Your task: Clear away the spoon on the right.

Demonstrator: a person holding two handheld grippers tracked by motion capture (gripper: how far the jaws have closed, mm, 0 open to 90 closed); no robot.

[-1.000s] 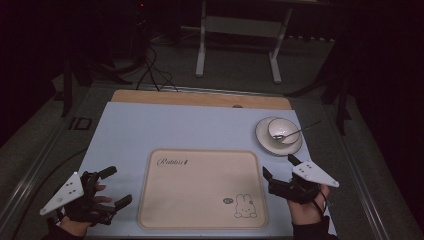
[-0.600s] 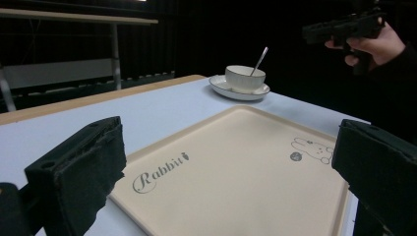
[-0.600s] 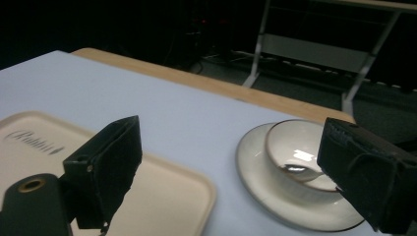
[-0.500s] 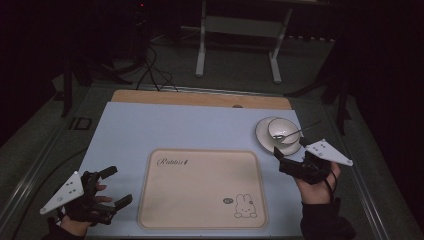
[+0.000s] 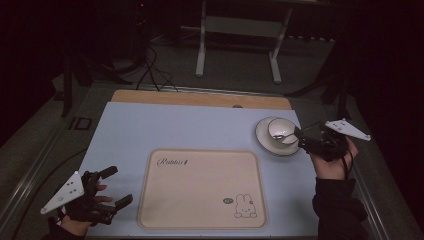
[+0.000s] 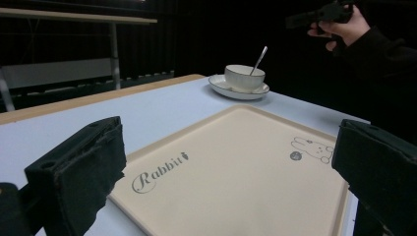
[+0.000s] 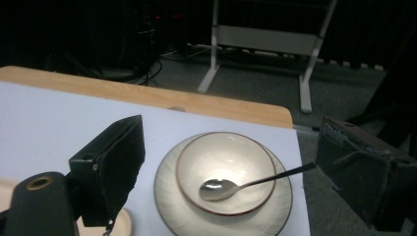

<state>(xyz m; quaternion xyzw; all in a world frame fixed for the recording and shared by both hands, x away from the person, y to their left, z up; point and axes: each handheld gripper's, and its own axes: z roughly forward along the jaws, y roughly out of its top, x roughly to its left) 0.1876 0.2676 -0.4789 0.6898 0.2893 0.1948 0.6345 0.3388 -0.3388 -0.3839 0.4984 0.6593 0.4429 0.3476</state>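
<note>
1. Two grippers meet us in the high view. Our left gripper (image 5: pixel 114 187) hangs over the near left corner of the blue table mat (image 5: pixel 165 125), jaws spread wide and empty. Our right gripper (image 5: pixel 302 137) sits at the far right, just beside the saucer (image 5: pixel 265 141) that carries the bowl (image 5: pixel 281 131); here the dim light keeps us from telling how far its jaws stand apart. The beige tray (image 5: pixel 200 190) lies between them, with "Rabbit" written at one corner and a rabbit drawing at the opposite one.

2. From the left gripper view, both jaws are cut off by the frame, wide apart, holding nothing. We read only "Rabbi" on the tray (image 6: pixel 236 167); the last letter blurs. Beyond it, the bowl (image 6: pixel 244 77) holds a leaning spoon (image 6: pixel 259 59).

3. From the right gripper view, the jaws stand wide apart on either side of the bowl (image 7: pixel 226 172). The spoon (image 7: pixel 246 185) rests inside, its handle tip reaching the right jaw; we cannot tell whether they touch.
</note>
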